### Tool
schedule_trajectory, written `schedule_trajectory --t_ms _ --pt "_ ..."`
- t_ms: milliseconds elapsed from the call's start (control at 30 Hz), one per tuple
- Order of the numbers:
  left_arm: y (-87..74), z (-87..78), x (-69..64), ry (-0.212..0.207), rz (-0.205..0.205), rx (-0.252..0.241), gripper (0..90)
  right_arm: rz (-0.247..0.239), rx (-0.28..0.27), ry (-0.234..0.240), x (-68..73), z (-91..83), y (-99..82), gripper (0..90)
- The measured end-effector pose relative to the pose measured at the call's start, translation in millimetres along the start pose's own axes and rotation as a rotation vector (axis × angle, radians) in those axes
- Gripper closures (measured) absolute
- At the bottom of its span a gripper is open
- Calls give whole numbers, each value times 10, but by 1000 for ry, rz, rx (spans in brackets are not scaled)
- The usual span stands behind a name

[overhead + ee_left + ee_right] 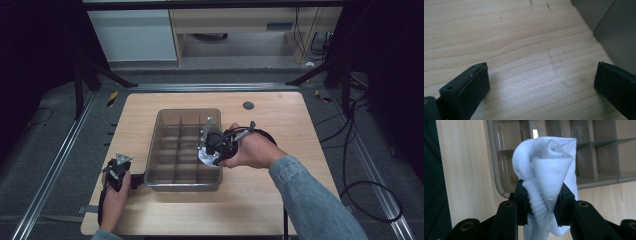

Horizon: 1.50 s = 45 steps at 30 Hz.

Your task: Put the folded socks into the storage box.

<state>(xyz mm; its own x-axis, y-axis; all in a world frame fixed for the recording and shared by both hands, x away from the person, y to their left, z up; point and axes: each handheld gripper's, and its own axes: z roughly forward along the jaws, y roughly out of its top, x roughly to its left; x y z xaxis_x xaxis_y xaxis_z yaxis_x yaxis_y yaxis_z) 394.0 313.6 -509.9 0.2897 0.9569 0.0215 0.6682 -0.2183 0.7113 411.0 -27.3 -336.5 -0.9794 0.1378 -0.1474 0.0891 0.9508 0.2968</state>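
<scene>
The right gripper (pixel 541 203) pinches a rolled white sock (pixel 546 175) between its jaws, held above the right-hand cells of the divided bin (pixel 154 150). To seat it well, I'd centre the roll over one cell and lower it straight, since the dividers are narrow and the roll looks about as wide as a cell. The left gripper (pixel 118 172), spread and empty, rests on the counter (pixel 260 200) just beside the bin's near left corner, with open room around it.
</scene>
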Motion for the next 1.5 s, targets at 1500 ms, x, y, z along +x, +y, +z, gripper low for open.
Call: schedule_trajectory --t_ms 1500 --pt "0 0 0 0 0 0 0 -28 64 153 128 498 164 664"
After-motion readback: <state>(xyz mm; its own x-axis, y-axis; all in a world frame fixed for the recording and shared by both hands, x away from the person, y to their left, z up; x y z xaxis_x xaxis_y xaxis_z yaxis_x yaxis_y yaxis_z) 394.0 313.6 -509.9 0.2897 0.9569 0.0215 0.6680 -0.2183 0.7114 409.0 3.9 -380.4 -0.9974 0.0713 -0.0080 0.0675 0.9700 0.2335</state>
